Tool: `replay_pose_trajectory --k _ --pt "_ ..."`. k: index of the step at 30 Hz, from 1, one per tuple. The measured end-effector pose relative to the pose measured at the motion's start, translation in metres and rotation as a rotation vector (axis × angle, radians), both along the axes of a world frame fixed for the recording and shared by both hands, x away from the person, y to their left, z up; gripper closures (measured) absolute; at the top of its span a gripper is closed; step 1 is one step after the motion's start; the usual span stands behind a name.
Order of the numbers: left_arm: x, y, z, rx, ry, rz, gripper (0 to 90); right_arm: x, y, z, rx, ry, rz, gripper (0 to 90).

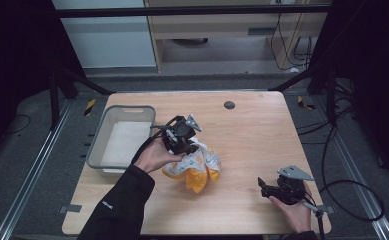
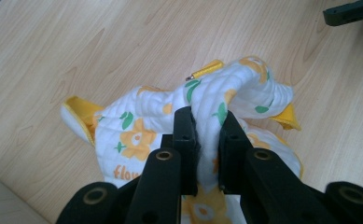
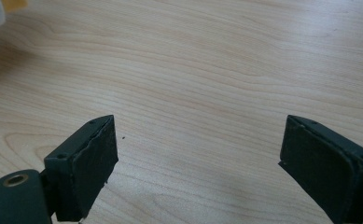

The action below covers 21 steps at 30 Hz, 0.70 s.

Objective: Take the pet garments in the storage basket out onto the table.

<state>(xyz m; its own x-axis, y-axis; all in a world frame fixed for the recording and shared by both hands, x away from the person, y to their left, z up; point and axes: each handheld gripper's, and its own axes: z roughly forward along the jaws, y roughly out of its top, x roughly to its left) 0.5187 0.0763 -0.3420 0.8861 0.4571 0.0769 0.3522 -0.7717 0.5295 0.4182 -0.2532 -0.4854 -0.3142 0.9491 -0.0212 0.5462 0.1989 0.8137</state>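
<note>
Left tongs [image 2: 207, 140] are clamped on a fold of flowered cloth [image 2: 226, 93]; it is bunched on the tabletop [image 1: 252, 140]. Right tongs [image 3: 198, 163] are held spread wide.

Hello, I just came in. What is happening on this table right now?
A person is working at a wooden table with a two-jaw tool in each hand. The left tool is shut on a fold of a white cloth with yellow flowers, near the middle of the table. The right tool is open over bare wood, apart from the cloth. A grey bin stands at the left.
</note>
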Motion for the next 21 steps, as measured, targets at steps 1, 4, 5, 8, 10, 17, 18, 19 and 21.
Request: replay_pose_trajectory --k 1,4,5,8,10,17,18,19,21 --pt "0.001 -0.001 -0.002 0.004 0.000 0.002 80.6 0.000 0.000 0.000 0.000 0.000 0.000 11.0" --pt "0.003 -0.002 -0.008 0.003 0.011 0.002 80.5 0.000 0.000 0.000 0.000 0.000 0.002 11.0" --pt "0.003 -0.003 -0.011 0.001 0.013 0.005 80.5 0.000 0.000 0.000 0.000 0.001 0.003 11.0" --pt "0.005 -0.003 -0.016 0.002 0.021 0.004 80.4 0.000 0.001 0.000 -0.002 0.005 0.003 11.0" --pt "0.006 -0.003 -0.020 0.000 0.026 0.003 80.3 0.000 0.001 0.000 -0.002 0.004 0.003 11.0" --pt "0.009 -0.004 -0.034 -0.004 0.050 0.000 79.4 0.000 0.001 -0.001 -0.004 0.006 0.004 11.0" --pt "0.010 -0.005 -0.035 -0.004 0.054 0.002 79.1 0.000 0.001 -0.001 -0.004 0.006 0.005 11.0" --pt "0.010 -0.005 -0.036 -0.002 0.056 0.001 78.8 0.000 0.001 -0.001 -0.005 0.006 0.005 11.0" --pt "0.011 -0.006 -0.038 0.003 0.061 0.001 77.7 0.000 0.001 -0.001 -0.007 0.006 0.006 11.0"
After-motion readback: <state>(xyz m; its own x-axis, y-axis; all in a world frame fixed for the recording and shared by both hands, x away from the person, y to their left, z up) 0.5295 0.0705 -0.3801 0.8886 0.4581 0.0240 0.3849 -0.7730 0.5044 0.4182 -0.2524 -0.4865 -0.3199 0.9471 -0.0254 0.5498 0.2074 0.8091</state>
